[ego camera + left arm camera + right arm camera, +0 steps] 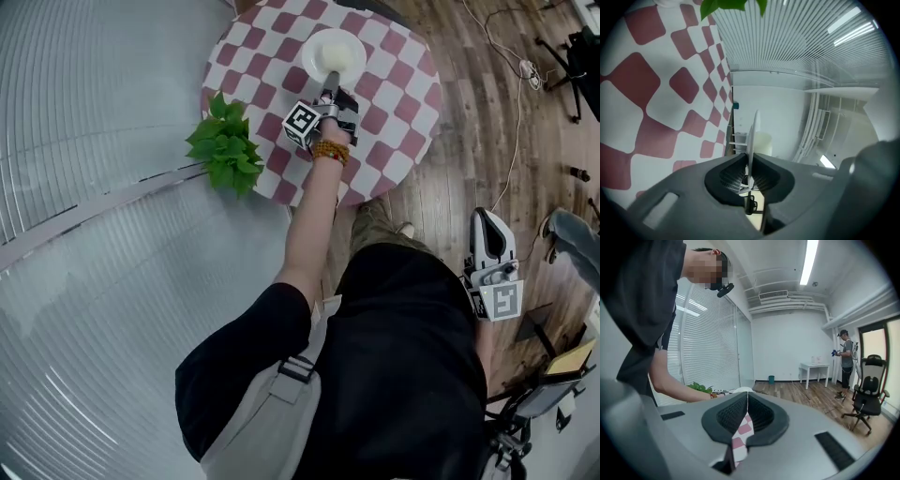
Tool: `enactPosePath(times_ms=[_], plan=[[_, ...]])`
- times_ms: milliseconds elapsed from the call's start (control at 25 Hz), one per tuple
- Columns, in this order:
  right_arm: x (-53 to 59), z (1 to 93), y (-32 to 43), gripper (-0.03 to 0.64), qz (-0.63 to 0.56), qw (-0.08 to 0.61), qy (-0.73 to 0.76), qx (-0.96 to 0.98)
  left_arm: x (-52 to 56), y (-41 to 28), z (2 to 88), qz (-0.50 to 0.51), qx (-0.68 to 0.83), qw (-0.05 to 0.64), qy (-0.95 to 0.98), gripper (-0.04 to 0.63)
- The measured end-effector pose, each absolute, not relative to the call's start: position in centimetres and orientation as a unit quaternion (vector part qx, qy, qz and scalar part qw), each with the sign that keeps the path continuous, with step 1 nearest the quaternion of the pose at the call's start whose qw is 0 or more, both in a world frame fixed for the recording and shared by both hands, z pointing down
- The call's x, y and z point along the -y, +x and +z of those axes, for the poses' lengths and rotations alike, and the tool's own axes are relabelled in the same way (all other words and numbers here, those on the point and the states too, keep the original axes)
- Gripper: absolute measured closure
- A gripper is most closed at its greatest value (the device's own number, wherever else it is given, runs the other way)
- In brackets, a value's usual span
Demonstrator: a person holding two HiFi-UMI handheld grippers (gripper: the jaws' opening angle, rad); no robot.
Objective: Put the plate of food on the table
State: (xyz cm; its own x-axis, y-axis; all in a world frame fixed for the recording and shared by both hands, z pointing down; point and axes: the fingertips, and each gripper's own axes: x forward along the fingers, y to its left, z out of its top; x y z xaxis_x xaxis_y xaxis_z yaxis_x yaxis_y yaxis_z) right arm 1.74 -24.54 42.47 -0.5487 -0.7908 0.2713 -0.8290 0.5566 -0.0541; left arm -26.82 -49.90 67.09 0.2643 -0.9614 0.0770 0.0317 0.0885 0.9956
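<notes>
A white plate (pixel 335 54) with pale food (pixel 339 62) lies on the round table (pixel 394 112) with its red-and-white checked cloth, near the far edge. My left gripper (pixel 330 92) reaches over the table and is shut on the plate's near rim. In the left gripper view the plate (pixel 753 136) shows edge-on between the jaws of the left gripper (pixel 749 164), with the pale food (pixel 762 143) on one side and the checked cloth (pixel 656 93) on the other. My right gripper (pixel 484 217) hangs by my right side, away from the table. The right gripper (pixel 746 401) is shut and holds nothing.
A green potted plant (pixel 225 145) stands at the table's left edge, close to a glass wall with blinds (pixel 94 141). Cables (pixel 514 103) run over the wooden floor. Another person (pixel 847 364), an office chair (pixel 867 397) and a small white table (pixel 813 369) are across the room.
</notes>
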Motion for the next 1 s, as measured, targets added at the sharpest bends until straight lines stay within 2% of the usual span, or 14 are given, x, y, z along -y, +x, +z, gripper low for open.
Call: enactPosePath(times_ms=[320, 600, 1000], plan=[[23.6, 44.2, 2.1, 0.604, 0.115, 0.122, 0.487, 0.857, 51.4, -27.2, 76.1, -0.385, 0.467, 0.654, 0.453, 0.565], [23.1, 44.7, 2.1, 0.604, 0.125, 0.128, 0.492, 0.852, 51.2, -25.8, 79.6, -0.329, 0.489, 0.69, 0.421, 0.564], [23.1, 43.9, 2.5, 0.604, 0.12, 0.106, 0.494, 0.854, 48.7, -25.0, 81.5, -0.307, 0.491, 0.717, 0.388, 0.561]])
